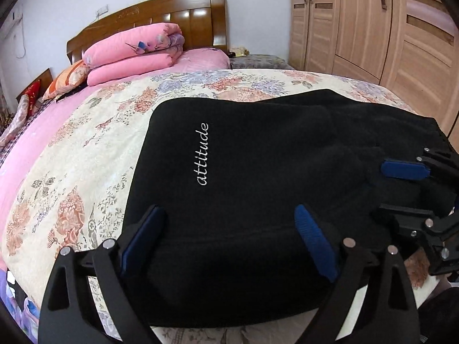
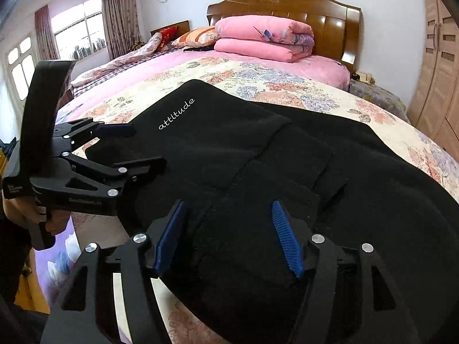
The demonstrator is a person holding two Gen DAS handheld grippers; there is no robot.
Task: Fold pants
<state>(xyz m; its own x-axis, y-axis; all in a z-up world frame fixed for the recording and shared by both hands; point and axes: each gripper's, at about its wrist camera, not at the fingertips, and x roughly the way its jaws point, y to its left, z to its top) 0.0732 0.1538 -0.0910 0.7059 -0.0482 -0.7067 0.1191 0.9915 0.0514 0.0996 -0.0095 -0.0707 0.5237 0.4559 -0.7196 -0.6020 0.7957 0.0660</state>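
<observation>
Black pants with white "attitude" lettering lie folded over on the floral bedspread. My left gripper hovers open over the near edge of the pants, its blue pads wide apart and the cloth lying beneath them. My right gripper is open too, above a fold of the pants with a seam running between its pads. In the right wrist view the left gripper comes in from the left, held by a hand. The left wrist view shows the right gripper at the right edge.
A folded pink quilt and pillows lie at the wooden headboard. A wooden wardrobe stands to the right of the bed. A curtained window is at the far left. The bed's near edge is just below the grippers.
</observation>
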